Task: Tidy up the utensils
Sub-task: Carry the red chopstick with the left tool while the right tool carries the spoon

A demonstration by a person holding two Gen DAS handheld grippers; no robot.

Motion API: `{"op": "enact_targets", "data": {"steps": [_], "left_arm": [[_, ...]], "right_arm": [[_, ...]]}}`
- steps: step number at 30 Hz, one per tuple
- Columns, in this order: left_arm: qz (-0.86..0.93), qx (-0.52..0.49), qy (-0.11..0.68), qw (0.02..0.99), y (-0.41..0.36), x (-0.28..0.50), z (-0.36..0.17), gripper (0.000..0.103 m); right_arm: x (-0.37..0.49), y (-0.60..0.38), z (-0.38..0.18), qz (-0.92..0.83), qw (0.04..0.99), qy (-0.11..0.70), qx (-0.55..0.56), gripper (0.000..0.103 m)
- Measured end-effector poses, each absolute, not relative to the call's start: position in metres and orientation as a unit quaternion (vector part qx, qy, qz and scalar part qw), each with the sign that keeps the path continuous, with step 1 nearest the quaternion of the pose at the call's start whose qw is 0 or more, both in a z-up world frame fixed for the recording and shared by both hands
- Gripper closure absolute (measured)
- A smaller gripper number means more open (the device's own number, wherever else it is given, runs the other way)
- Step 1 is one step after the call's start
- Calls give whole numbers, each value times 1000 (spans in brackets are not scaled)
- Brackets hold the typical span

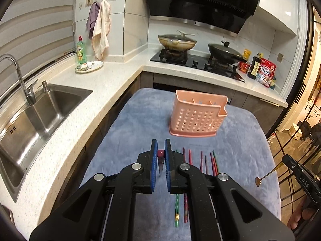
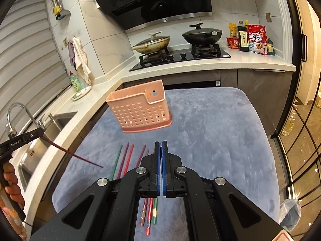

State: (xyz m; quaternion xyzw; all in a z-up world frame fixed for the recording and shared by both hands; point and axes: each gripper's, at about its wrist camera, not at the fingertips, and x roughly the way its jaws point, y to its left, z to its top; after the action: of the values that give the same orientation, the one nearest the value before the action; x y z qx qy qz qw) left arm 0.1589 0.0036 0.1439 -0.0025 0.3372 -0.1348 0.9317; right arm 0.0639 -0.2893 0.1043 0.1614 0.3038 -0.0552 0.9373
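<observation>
Grippers first: our left gripper (image 1: pixel 161 155) clamps a dark red chopstick (image 1: pixel 160 158); our right gripper (image 2: pixel 161 156) pinches a thin brown utensil (image 1: pixel 267 174). Remaining chopsticks (image 2: pixel 125 160) lie on the blue mat (image 2: pixel 210 130), near the pink caddy (image 2: pixel 140 108).

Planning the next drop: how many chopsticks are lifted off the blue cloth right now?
2. A dark red chopstick is clamped in the left gripper; a thin golden-brown one in the right gripper. More lie on the plush blue cloth, some hidden beneath the grippers.
</observation>
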Motion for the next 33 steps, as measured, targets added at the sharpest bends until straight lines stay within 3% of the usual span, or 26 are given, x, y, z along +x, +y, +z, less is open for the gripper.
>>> {"op": "enact_targets", "data": {"steps": [9, 23, 33], "left_arm": [[-136, 3, 298, 945, -5, 193, 187, 96], [-151, -48, 173, 972, -34, 264, 291, 96], [-157, -59, 179, 969, -61, 316, 266, 96]], "right_arm": [[105, -304, 133, -35, 944, 276, 178, 101], [230, -321, 157, 4, 947, 235, 219, 101], [296, -329, 126, -1, 938, 259, 229, 101]]}}
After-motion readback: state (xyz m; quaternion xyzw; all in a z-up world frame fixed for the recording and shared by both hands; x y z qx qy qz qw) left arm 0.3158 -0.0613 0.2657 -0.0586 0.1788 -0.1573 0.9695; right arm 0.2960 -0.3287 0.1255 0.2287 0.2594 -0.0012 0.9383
